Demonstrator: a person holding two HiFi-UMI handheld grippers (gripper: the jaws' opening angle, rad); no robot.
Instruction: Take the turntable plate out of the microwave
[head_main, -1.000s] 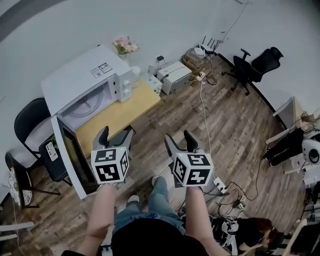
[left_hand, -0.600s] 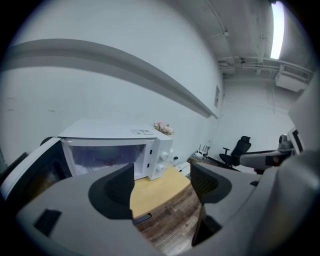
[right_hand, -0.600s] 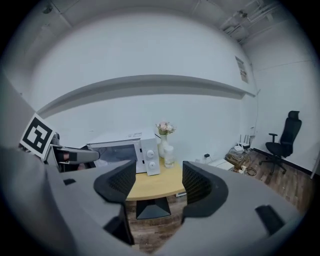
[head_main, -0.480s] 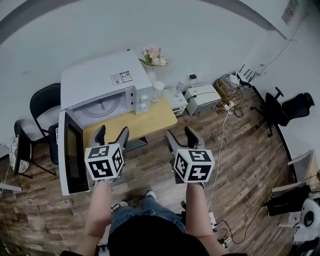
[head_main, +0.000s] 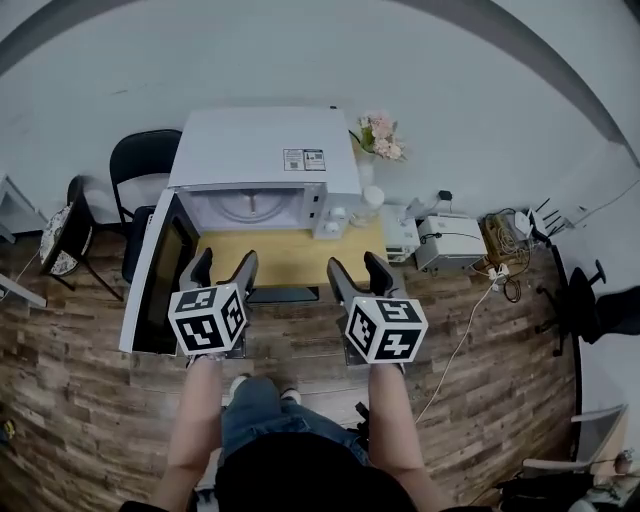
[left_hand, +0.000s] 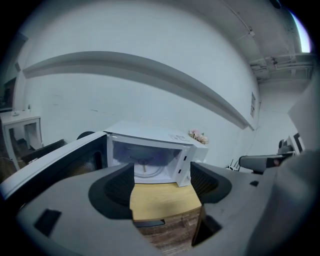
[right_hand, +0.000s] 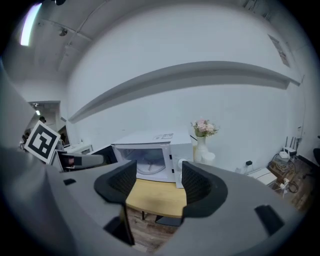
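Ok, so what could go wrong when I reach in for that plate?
1. The door hangs open on the left, near where the left gripper would pass; a bump could swing it.
2. The flowers stand just right of the microwave; the right gripper might tip them.
3. The plate lies flat deep inside, so it may be hard to get under and could slip.

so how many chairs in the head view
3 clear: black chair left of the microwave, patterned-seat chair far left, office chair far right. Dark shape by the door may be another.
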